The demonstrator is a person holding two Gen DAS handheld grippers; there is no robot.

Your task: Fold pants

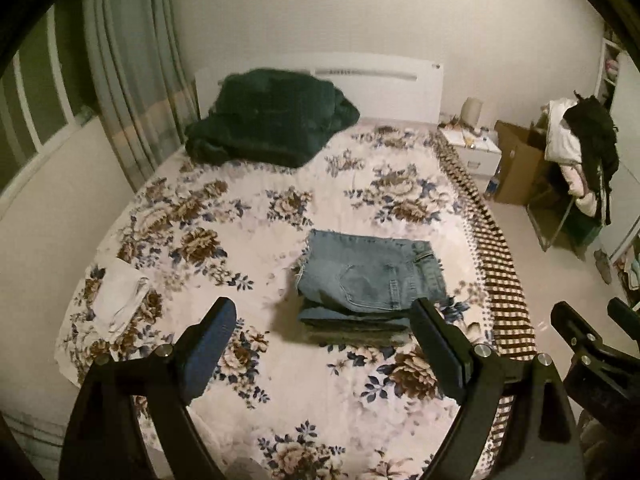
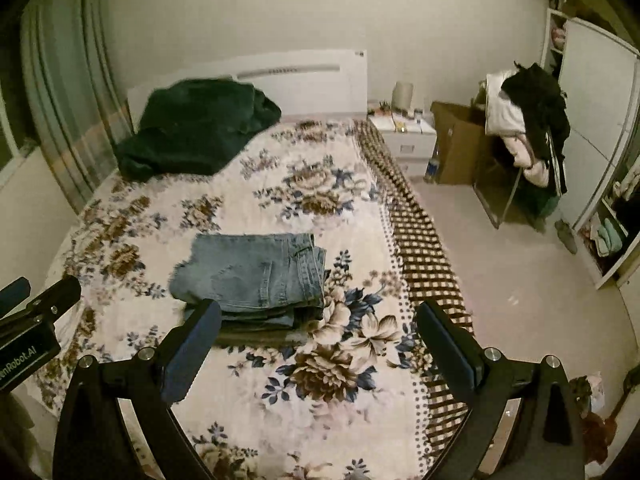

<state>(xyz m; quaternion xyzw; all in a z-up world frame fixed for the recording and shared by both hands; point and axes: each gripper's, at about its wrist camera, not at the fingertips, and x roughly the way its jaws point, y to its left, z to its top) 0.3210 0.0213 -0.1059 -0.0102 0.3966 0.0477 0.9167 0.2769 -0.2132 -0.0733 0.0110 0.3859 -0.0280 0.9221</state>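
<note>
The folded jeans (image 1: pixel 372 276) lie at centre frame on the floral bed (image 1: pixel 280 208). Left tool (image 1: pixel 324 320) and right tool (image 2: pixel 320 324) hover spread wide, holding nothing.

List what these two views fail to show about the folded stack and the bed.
- Lower layers of the jeans stack: left wrist view, dark and blurred; what lies under cannot be told.
- Near corner of the stack: right wrist view, hidden behind the right gripper fingers.
- White cloth: left wrist view, too blurred to identify.
- Foot of the bed: cut off by both frames' bottom edges.
</note>
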